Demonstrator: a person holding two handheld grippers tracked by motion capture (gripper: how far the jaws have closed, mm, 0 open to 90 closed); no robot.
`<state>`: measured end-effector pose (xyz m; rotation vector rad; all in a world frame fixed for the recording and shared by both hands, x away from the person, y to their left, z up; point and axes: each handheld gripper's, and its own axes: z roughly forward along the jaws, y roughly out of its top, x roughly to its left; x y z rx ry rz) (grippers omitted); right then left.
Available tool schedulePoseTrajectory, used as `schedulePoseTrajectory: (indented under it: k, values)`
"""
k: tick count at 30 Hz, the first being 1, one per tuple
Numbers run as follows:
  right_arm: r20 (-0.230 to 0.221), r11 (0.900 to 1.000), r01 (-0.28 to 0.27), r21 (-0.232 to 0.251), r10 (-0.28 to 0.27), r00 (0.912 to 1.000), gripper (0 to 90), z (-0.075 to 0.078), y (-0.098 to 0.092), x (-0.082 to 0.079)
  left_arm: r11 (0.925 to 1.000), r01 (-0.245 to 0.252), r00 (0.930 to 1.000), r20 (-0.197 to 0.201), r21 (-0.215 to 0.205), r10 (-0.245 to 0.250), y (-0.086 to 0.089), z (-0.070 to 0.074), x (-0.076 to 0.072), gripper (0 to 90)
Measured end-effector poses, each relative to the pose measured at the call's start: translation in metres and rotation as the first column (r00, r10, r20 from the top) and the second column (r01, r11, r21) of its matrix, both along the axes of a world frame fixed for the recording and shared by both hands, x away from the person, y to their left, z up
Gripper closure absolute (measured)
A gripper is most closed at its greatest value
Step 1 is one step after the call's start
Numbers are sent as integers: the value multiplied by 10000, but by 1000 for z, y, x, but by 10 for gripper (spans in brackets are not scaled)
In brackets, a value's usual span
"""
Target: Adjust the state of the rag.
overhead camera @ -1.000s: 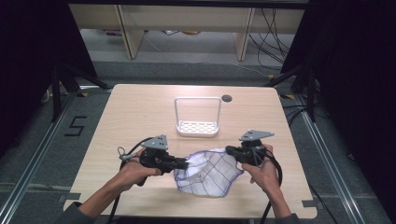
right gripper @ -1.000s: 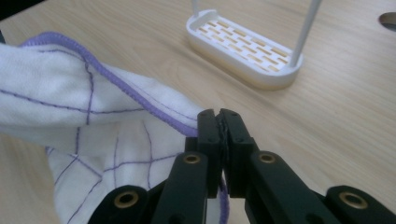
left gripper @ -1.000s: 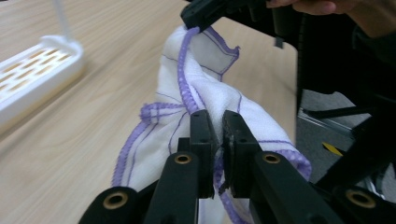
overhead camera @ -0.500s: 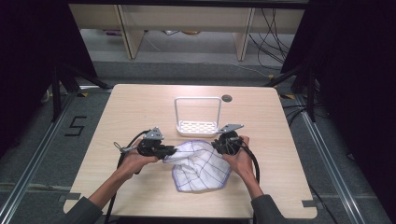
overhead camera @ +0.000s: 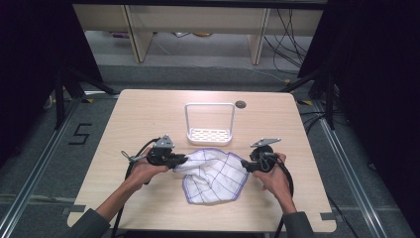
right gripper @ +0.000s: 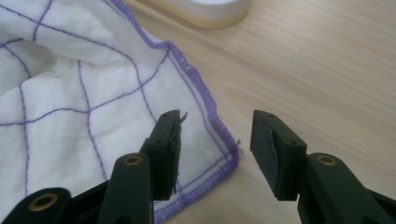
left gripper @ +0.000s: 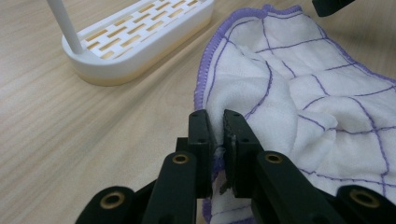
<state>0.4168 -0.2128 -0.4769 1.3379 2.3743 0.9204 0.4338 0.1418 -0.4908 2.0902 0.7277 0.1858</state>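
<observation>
While left gripper (left gripper: 218, 122) pinches cloth (overhead camera: 214, 174) edge, right gripper (right gripper: 215, 133) just spread, corner btwn jaws.

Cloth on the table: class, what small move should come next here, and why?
Probably draw the right gripper back. Its jaws have just been opening and the cloth corner lies loose on the table between them, while the left gripper pinches the other edge.

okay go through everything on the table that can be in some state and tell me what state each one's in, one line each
Cloth: crumpled on the table, not flat, one edge pinched.
Left gripper: shut on the cloth's edge.
Right gripper: jaws have just been opening; open over the cloth's corner, pads not pressing it.
Rack: upright, empty, apart from both grippers.
</observation>
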Motion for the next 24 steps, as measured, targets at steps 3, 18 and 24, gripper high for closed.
schedulePoseTrajectory:
  k: [3, 18, 24]
  values:
    - [-220, 9996, -28, -277, 22, 9998, 537, -3, 0, -2, 10000, 9, 10000, -28, -2, -9, 0, -1, 1, 817]
    - [918, 9976, -615, -307, 640, 9937, 870, 14, -1, 11, 9990, -135, 9999, 19, -431, 136, 6, 14, 1, 828]
    - [702, 9973, -78, -727, 129, 9975, 678, 5, 5, 31, 9966, -734, 9970, -264, -372, 725, 12, 8, 9, 803]
